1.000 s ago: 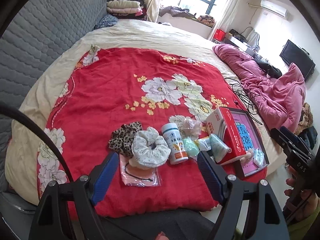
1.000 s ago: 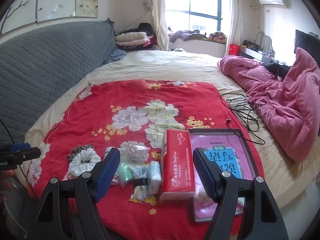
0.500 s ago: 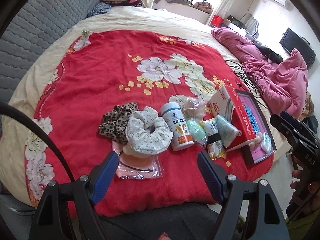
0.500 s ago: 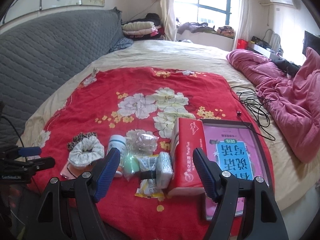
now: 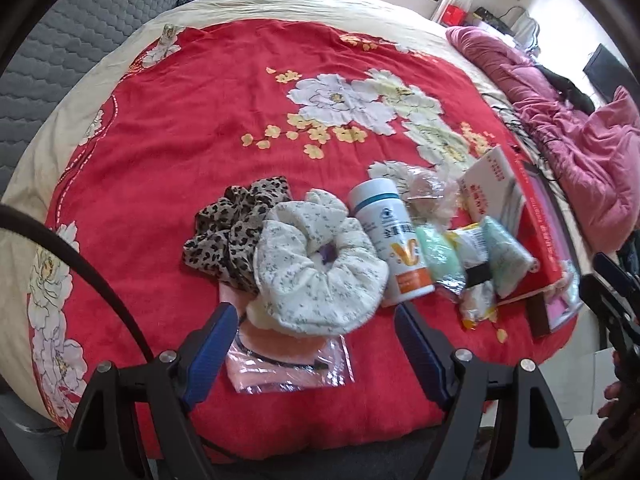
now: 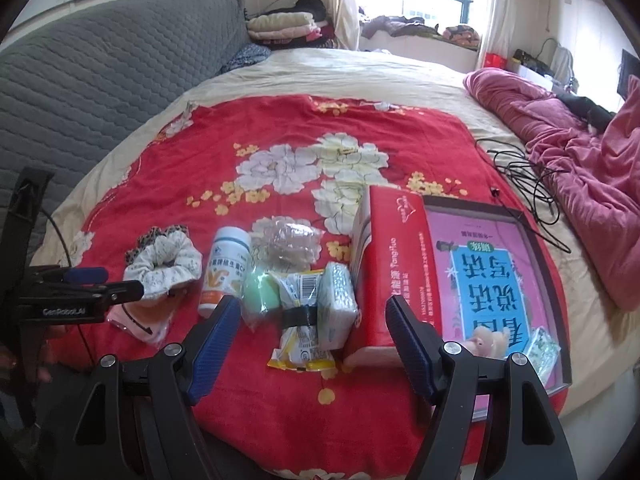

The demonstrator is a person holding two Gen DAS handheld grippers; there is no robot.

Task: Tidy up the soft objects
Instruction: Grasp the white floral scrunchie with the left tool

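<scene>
Near edge of blanket (image 5: 192, 128), left to right: leopard scrunchie (image 5: 228, 232) partly under floral scrunchie (image 5: 316, 272), which overlaps a plastic pouch (image 5: 288, 360); vitamin bottle (image 5: 396, 240) lying flat; wrapped packets (image 6: 308, 312); tissue box (image 6: 384, 264); book tray (image 6: 532, 232). Cable (image 6: 532, 184) behind tray.

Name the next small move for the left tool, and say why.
Probably lower the left tool onto the white floral scrunchie: both fingers are spread, nothing is held, and the scrunchie lies straight ahead between them, atop the leopard scrunchie and a pink packet.

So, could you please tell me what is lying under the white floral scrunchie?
The white floral scrunchie rests partly on a clear bag holding something pink and a black cord, and overlaps the leopard scrunchie. The rest is covered.
</scene>
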